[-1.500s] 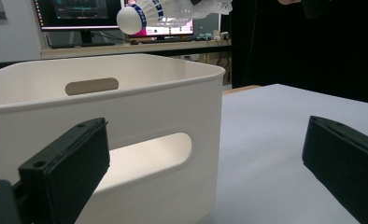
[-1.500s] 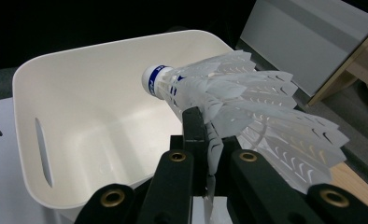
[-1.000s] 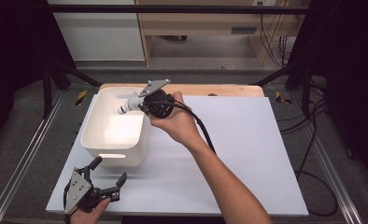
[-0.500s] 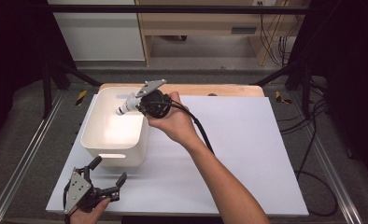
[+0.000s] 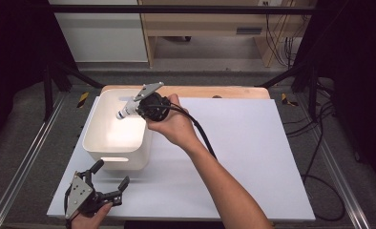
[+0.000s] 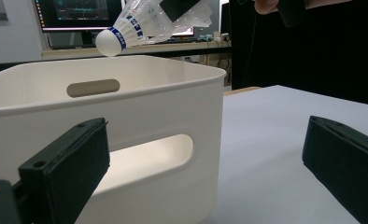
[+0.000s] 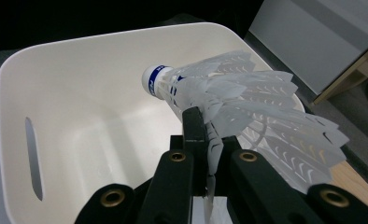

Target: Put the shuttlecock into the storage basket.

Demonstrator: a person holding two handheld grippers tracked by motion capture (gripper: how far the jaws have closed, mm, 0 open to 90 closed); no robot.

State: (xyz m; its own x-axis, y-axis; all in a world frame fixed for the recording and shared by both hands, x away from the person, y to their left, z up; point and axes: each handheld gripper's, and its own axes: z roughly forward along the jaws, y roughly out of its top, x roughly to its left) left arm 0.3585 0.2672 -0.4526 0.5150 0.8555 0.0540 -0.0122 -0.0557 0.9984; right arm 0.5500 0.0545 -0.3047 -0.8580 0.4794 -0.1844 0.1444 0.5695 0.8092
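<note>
We have the right gripper [image 5: 137, 109] pinched tight on the feather skirt of the shuttlecock [image 5: 127, 112], and in the right gripper view [image 7: 205, 135] the jaws press together on a few of the white feathers, not on the cork. The shuttlecock hangs in the air above the white bin [image 5: 96, 151], over its far right part, touching nothing else.

What the next move turns on, as we judge it, is how the shuttlecock lies against the bin's opening. Its long axis runs nearly level, cork end pointing left and a little down toward the middle of the bin, feathers trailing right toward our hand. In the left gripper view the cork [image 6: 110, 42] sits just above the rim [image 6: 126, 79] (how far above we cannot say), so the bin floor lies below and to the left of the claw. Letting go here should drop it inside, cork first; a small shift left would keep the feathers off the right wall.

Our left gripper [image 5: 109, 185] rests on the near left of the table [image 5: 253, 143], jaws spread wide and holding nothing, just near of the bin. The right hand is the one placed to finish.
</note>
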